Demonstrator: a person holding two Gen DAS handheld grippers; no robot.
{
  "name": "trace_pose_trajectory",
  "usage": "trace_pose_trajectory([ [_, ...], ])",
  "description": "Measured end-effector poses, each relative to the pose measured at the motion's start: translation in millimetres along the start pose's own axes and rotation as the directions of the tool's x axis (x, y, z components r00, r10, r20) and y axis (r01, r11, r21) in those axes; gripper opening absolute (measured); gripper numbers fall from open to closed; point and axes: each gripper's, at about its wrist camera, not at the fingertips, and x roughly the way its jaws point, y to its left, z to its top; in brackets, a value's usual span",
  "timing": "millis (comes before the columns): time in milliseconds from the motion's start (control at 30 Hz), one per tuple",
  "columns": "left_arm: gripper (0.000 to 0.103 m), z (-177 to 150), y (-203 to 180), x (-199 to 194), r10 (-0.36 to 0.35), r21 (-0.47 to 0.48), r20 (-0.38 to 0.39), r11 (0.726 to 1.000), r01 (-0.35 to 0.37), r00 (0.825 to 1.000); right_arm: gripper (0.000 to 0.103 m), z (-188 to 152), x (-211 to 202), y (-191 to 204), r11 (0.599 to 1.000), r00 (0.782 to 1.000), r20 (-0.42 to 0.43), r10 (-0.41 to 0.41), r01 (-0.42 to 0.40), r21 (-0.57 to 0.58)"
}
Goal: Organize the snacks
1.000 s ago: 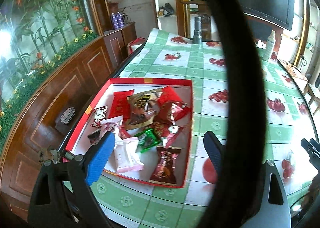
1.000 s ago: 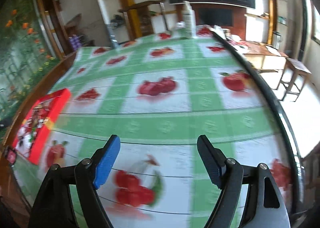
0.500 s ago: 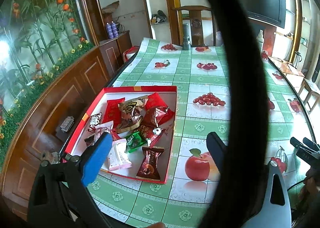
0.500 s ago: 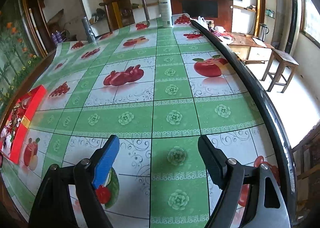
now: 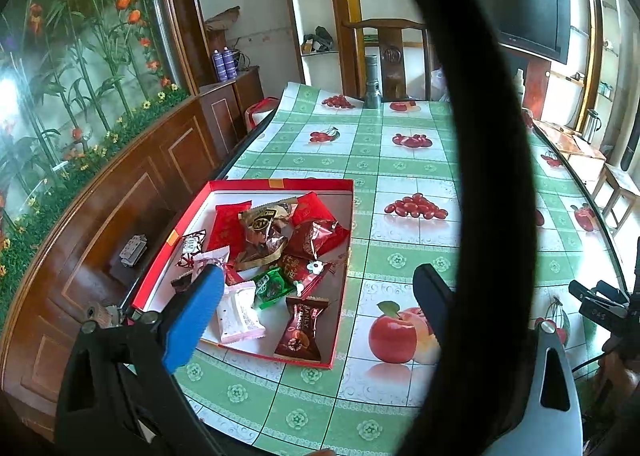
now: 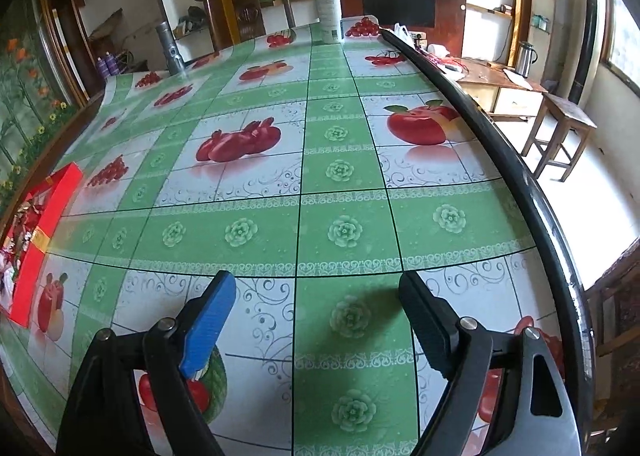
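My right gripper (image 6: 316, 300) hangs above the tablecloth (image 6: 344, 196), its jaws opening with nothing between them but green checks and a printed flower. The blue pad sits at seven o'clock, the black one at five. At nine o'clock I see the red box (image 6: 44, 216) lying flat at the table's left edge, with wrapped snacks (image 6: 16, 240) only partly visible inside. Far off at twelve o'clock a white spray bottle (image 6: 329, 4) stands upright on the table, and at eleven a grey metal cylinder (image 6: 170, 44) stands too. A wooden chair (image 6: 248, 4) is behind the far edge. At two o'clock, off the table, there is a wooden stool (image 6: 560, 128).
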Motion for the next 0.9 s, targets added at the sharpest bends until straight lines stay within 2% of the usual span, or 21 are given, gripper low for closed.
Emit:
trace_pose_trajectory([
  [400,0.095,-2,12,4,-0.001,-0.029,-0.011,1.000,0.001,1.000,0.100,0,7,9,0.997,0.998,-0.032,-0.050,0.048,-0.061],
  [767,0.095,-4,38,15,0.043,-0.090,-0.017,0.995,-0.045,0.999,0.100,2,11,13,0.996,0.998,-0.041,-0.041,0.037,-0.086],
  [900,0.095,-5,49,19,0.017,-0.115,-0.030,0.993,-0.021,0.999,0.103,2,15,17,0.992,0.997,-0.051,-0.066,0.061,-0.108],
])
